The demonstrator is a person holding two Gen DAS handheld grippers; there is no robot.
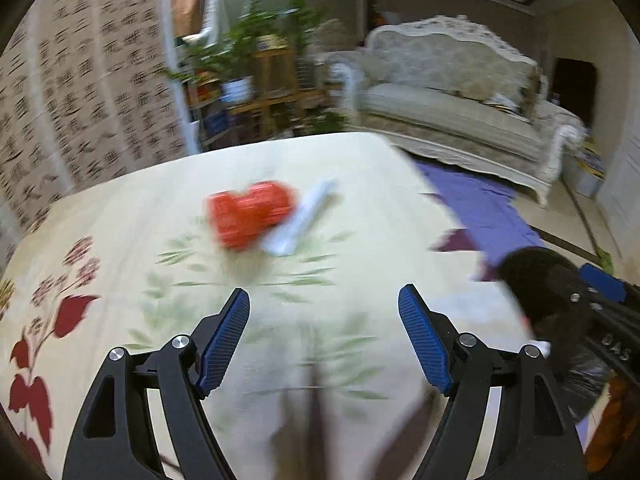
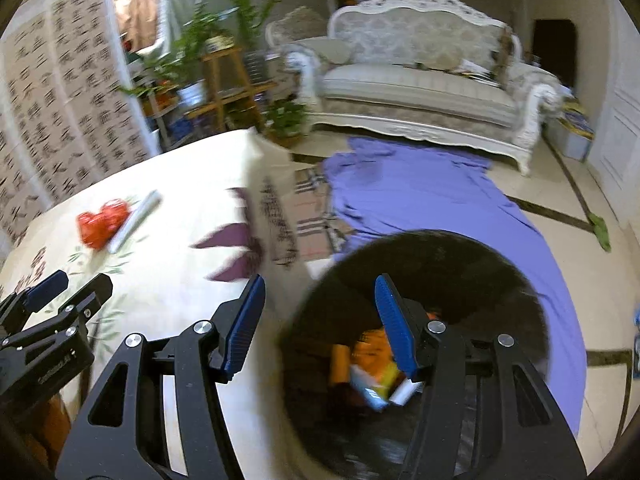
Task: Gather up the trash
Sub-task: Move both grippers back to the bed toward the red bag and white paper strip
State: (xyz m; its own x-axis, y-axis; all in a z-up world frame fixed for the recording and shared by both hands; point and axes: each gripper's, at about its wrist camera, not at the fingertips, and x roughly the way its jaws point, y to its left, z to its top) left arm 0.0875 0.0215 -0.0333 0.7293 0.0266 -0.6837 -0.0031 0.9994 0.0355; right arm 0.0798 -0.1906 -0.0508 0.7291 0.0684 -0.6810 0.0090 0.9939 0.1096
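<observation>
Left gripper hung over the floral tablecloth, fingers spread wide, nothing between them. Ahead of its tips lay the red crumpled wrapper, touching a white tube-like item on its right; both blurred. Right gripper was likewise spread and empty, poised over the rim of the black trash bag beside the table edge. Inside the bag, beneath the right finger, sat orange and white packaging. Purple cloth covered the floor beyond.
</observation>
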